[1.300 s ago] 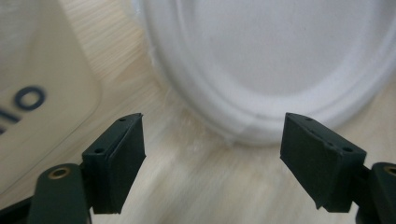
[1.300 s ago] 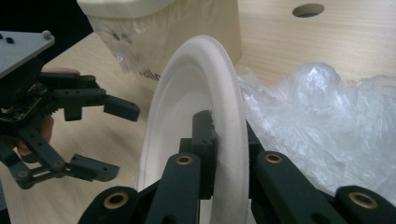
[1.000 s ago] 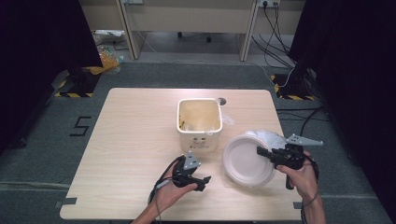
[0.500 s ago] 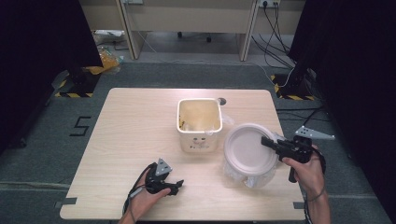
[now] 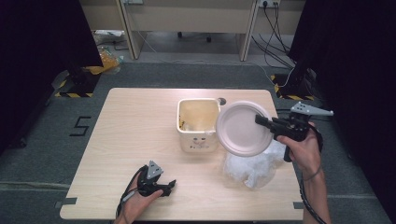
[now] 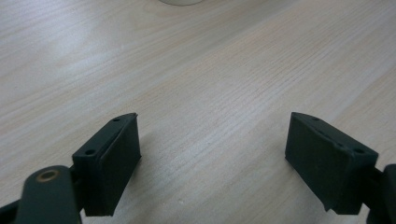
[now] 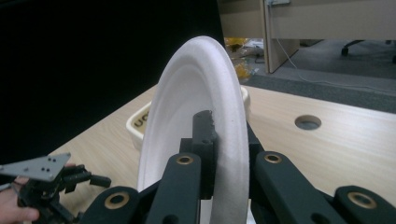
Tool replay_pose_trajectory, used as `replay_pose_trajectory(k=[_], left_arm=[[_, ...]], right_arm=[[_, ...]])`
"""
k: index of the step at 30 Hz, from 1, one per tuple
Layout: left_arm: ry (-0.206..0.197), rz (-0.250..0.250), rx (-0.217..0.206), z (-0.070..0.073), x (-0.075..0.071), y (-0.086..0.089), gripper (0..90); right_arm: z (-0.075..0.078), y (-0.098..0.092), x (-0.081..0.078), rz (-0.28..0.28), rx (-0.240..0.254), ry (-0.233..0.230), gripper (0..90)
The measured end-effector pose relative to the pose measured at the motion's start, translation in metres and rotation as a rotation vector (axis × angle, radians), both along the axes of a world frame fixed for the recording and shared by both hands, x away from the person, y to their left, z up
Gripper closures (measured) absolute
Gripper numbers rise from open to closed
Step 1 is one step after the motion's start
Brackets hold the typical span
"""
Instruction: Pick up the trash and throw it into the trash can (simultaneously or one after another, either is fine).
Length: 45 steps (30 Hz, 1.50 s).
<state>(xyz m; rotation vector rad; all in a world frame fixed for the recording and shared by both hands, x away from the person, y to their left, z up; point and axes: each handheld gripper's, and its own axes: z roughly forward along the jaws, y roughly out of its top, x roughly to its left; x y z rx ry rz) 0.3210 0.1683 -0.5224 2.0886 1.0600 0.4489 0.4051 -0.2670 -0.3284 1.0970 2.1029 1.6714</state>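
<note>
Left gripper [image 5: 169,185], jaws wide, now nearer the table [image 5: 116,126] edge, well left-front of the bin [image 5: 198,125]. Bin label illegible, perhaps "UC". Right gripper [image 5: 259,120] clamps the white plate [image 5: 243,129], now raised, tilted beside the bin.

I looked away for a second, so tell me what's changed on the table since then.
The right gripper, shut on the white plate, lifted it off the crumpled plastic bag and tilted it beside the bin. The left gripper, open, drew back toward the table's near edge. Bin and bag stayed put.
</note>
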Motion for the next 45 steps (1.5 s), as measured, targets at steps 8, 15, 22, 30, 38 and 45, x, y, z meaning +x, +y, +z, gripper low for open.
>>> replay_pose_trajectory(k=[8,15,22,30,38,45], left_arm=[[0.000,0.010,0.001,-0.001,0.001,0.000,14.0],[0.002,0.008,0.004,0.000,0.001,0.000,13.7],[0.004,0.009,0.003,0.000,0.001,0.000,13.7],[0.004,0.009,0.003,0.000,0.000,0.000,13.7],[0.003,0.010,0.003,0.000,0.000,0.000,13.6],[0.003,0.013,0.002,0.000,0.000,0.000,13.6]], right_arm=[[0.017,0.028,0.031,0.010,0.012,0.018,84.0],[0.023,0.053,0.060,0.011,0.007,0.053,84.0],[0.020,0.082,0.085,-0.004,-0.034,0.092,84.0],[0.008,0.107,0.104,-0.035,-0.076,0.126,83.9],[-0.003,0.129,0.114,-0.060,-0.145,0.136,84.0],[-0.021,0.141,0.121,-0.057,-0.174,0.173,83.9]])
